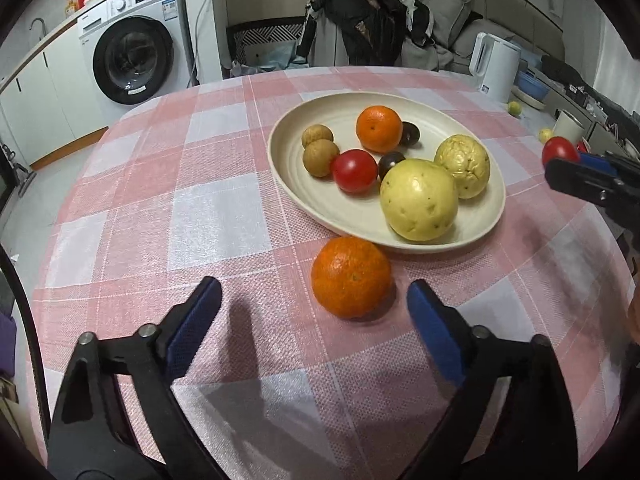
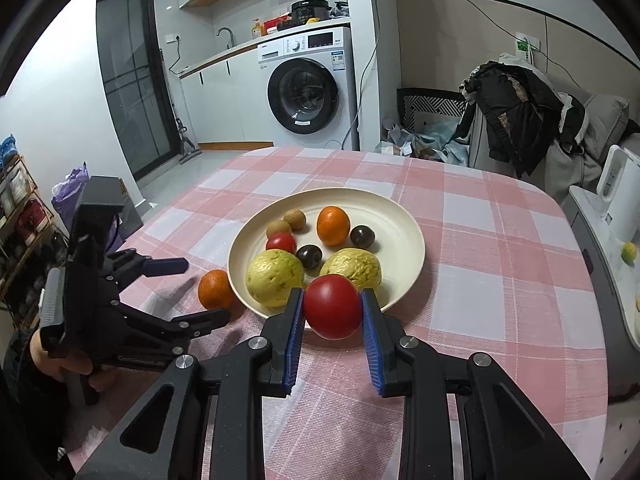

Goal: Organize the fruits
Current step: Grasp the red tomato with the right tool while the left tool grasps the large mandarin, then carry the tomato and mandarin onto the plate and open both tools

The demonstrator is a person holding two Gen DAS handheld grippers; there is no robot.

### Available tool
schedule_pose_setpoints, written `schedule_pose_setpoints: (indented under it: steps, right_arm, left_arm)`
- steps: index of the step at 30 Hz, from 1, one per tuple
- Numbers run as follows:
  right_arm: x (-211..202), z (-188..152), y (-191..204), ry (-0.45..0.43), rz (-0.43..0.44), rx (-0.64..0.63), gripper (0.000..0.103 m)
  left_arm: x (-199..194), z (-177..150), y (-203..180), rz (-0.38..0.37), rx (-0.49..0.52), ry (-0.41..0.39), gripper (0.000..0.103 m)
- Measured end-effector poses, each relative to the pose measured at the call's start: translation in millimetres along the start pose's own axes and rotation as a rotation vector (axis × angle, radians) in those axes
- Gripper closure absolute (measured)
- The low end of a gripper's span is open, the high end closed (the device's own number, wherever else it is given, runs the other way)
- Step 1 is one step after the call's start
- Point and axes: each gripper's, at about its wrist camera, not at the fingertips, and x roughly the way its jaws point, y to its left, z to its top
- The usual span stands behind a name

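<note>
Checked cloth covers the table (image 1: 160, 208). My right tongs (image 2: 333, 307) grip one tomato (image 2: 333, 306) across its middle; I judge it soft and smooth, so press lightly. My left tongs (image 1: 314, 304) stand open by a loose orange (image 1: 351, 277) beside the plate (image 1: 288, 184); firm, grip at the widest part. Plate count: one orange, one tomato, two yellow fruits, two brown, two dark.

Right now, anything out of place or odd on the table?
One orange sits on the tablecloth against the near rim of the plate, while the other fruit is on the plate. A red tomato is also off it, held in the right gripper. Nothing looks spilled or damaged.
</note>
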Motion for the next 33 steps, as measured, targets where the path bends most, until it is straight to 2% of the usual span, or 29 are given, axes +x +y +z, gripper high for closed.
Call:
schedule_pose_setpoints:
  steps: [4, 8, 14, 27, 33]
  right_arm:
    - [-0.4, 0.1, -3.2, -0.002, -0.001, 0.006, 0.075]
    - [0.5, -0.7, -5.2, 0.001, -0.003, 0.011, 0.075]
    - [2.1, -1.7, -2.4, 0.004, -0.002, 0.004, 0.075]
    - [5.8, -4.3, -1.4, 0.006, -0.003, 0.002, 0.075]
    - [2.0, -4.4, 2.5, -0.025, 0.008, -0.004, 0.075]
  left_arm:
    - [7.6, 3.2, -4.0, -0.004, 0.019, 0.024, 0.031]
    - [6.9, 4.0, -5.9, -0.015, 0.031, 0.015, 0.036]
    - [4.7, 4.3, -8.9, -0.046, 0.051, 0.006, 0.067]
    - [-4.8, 2.4, -5.2, -0.062, 0.052, -0.04, 0.067]
    - [-13.6, 0.5, -1.5, -0.074, 0.043, -0.076, 0.067]
